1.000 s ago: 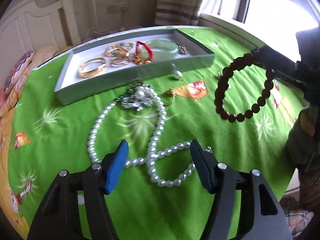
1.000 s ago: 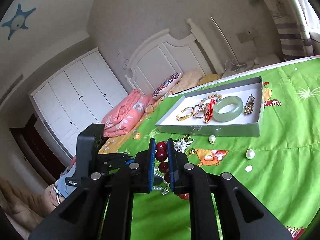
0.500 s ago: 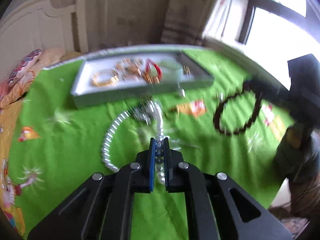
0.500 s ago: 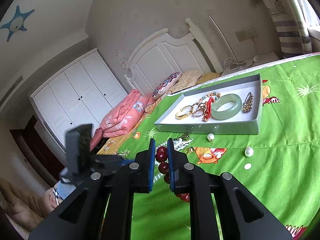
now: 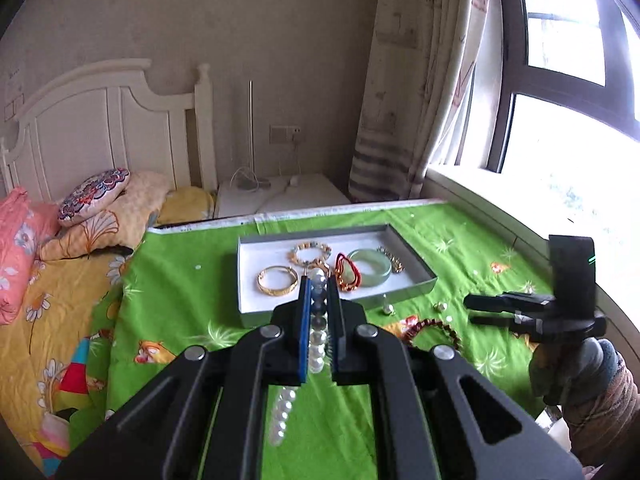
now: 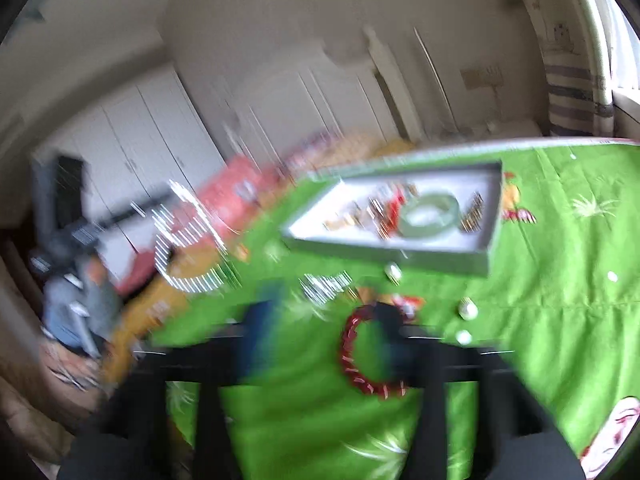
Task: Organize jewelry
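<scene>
My left gripper (image 5: 319, 304) is shut on the white pearl necklace (image 5: 316, 344), lifted above the green cloth; the strand hangs below the fingers. In the blurred right wrist view the necklace (image 6: 188, 240) dangles at the left. My right gripper (image 6: 324, 332) is open, its fingers spread. The dark red bead bracelet (image 6: 370, 356) lies on the cloth between them, and it shows in the left wrist view (image 5: 434, 330). The grey tray (image 5: 246, 280) holds a gold bangle (image 5: 277, 279), a jade bangle (image 5: 370, 270) and other pieces.
Loose pearls (image 6: 467, 309) and small pieces (image 5: 387, 309) lie on the green cloth (image 5: 180, 280) in front of the tray. A bed with pillows (image 5: 94, 196) is to the left, a window sill (image 5: 500, 196) to the right.
My left gripper closed on the pearl necklace and lifted it off the cloth. My right gripper opened and the red bead bracelet dropped onto the cloth.
</scene>
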Motion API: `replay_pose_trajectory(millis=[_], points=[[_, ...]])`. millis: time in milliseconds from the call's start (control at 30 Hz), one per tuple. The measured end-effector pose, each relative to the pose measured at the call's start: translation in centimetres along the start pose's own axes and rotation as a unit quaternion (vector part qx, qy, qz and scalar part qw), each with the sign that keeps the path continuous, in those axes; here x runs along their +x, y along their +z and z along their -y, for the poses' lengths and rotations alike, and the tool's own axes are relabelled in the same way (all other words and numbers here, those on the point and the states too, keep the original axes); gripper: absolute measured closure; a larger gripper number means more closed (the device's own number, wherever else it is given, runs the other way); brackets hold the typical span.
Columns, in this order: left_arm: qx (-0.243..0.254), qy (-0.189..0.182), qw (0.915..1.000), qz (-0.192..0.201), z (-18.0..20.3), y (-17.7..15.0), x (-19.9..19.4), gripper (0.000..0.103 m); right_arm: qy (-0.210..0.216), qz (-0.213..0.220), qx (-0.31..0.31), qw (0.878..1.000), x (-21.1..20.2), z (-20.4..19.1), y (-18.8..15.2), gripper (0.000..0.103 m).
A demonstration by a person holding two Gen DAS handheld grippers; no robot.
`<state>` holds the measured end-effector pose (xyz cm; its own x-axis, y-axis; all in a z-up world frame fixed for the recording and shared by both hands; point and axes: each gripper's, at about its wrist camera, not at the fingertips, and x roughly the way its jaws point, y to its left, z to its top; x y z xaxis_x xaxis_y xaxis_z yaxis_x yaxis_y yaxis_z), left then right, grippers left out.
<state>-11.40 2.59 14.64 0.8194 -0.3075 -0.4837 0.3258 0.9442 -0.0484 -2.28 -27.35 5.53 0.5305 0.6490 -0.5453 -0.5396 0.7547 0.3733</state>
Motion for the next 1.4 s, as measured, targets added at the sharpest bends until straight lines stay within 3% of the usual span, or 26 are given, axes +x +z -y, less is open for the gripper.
replay_pose_trajectory(millis=[233,367,467,500,567,700,733,833,1000,1267,1400], points=[[0.002,-0.009,0.9999,0.006,0.3,-0.2,-0.9,0.096,-0.084,-0.089,-0.039,0.992,2.9,0.6,-0.6,0.016],[0.007,-0.013,0.9999,0.007,0.6,0.1,-1.0,0.096,-0.122,-0.151,-0.081,0.978,6.0,-0.3,-2.2,0.015],[0.01,-0.015,0.9998,0.011,0.7,0.4,-1.1,0.096,-0.148,-0.159,-0.114,0.97,7.0,-1.2,-2.7,0.017],[0.01,-0.015,0.9998,0.012,0.7,0.5,-1.1,0.096,-0.146,-0.154,-0.114,0.971,7.0,-1.1,-2.7,0.022],[0.01,-0.015,0.9998,0.013,0.6,0.5,-1.3,0.096,-0.148,-0.14,-0.113,0.973,6.5,-1.1,-2.5,0.075],[0.004,-0.012,0.9998,0.013,0.3,0.3,-1.4,0.096,-0.144,-0.105,-0.094,0.979,5.2,-0.7,-2.5,0.082],[0.003,-0.011,0.9998,0.013,0.1,0.2,-1.5,0.096,-0.131,-0.091,-0.08,0.984,4.5,-0.5,-2.4,0.099],[0.001,-0.008,0.9999,0.01,-0.1,0.1,-1.5,0.096,-0.098,-0.064,-0.05,0.992,2.7,-0.1,-1.8,0.099],[-0.002,-0.01,0.9999,0.011,-0.1,0.2,-1.3,0.096,-0.093,-0.057,-0.043,0.993,2.2,-0.1,-1.0,0.099],[0.0,-0.014,0.9999,0.0,0.2,-0.3,-0.5,0.096,-0.081,-0.132,-0.094,0.984,6.0,-2.7,-2.0,0.099],[0.004,-0.016,0.9999,-0.004,0.4,-0.3,-0.3,0.096,-0.082,-0.136,-0.085,0.984,6.7,-3.2,-1.7,0.098]])
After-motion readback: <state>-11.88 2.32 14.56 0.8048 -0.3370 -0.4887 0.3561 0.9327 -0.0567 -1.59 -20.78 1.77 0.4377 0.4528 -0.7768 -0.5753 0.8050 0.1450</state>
